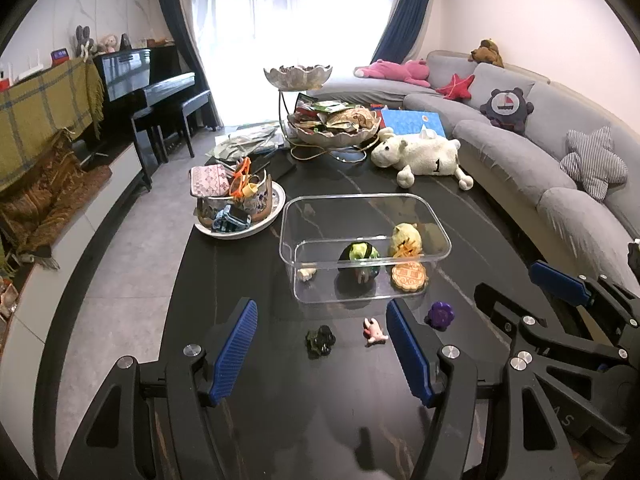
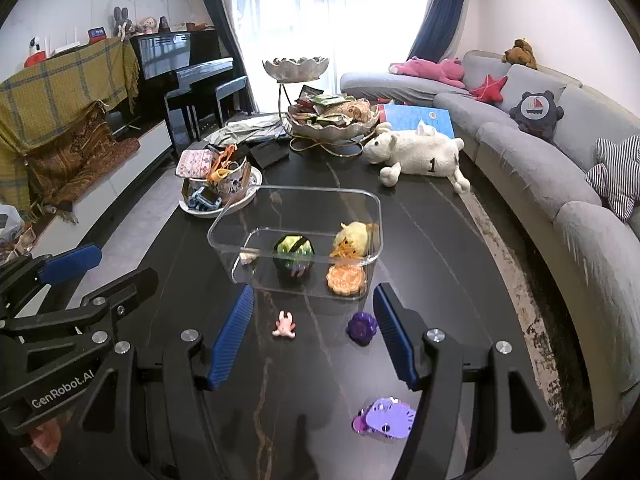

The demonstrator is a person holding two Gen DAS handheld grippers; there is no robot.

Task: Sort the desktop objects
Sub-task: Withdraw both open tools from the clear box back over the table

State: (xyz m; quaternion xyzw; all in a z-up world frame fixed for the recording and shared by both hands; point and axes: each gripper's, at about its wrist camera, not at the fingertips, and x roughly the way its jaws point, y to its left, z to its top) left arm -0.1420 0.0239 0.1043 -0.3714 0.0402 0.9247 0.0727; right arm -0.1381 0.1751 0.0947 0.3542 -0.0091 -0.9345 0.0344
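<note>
- The dark marble-veined oval table (image 1: 248, 264) is seen to carry everything; the clear rectangular plastic bin (image 1: 404, 200) stands near its middle, ahead of both grippers.
- Inside the bin, a yellow plush chick (image 1: 406, 236), a round orange biscuit-like disc (image 1: 409, 276), a green-and-black ball toy (image 1: 359, 254) and a small pale figure (image 1: 307, 274) are already held; the sorting is judged partly done.
- The left gripper (image 1: 322, 350) is seen spread wide, with nothing between its blue ribbed pads; the right gripper (image 2: 314, 330) is likewise wide open and empty.
- A flat lilac cat-face piece (image 2: 386, 420) lies close under the right gripper, towards its right finger, behind the tips.
- A purple flower-shaped toy (image 2: 362, 326) lies just inside the right gripper's right finger; in the left view it is outside that gripper's span.
- A small dark green lumpy figure (image 1: 319, 342) lies between the left fingers, slightly left of centre, and is judged the left hand's nearest pick.
- A small pink bunny-like figure (image 2: 285, 325) lies between both pairs of fingers, its long axis roughly towards the bin; which hand is nearer cannot be told.
</note>
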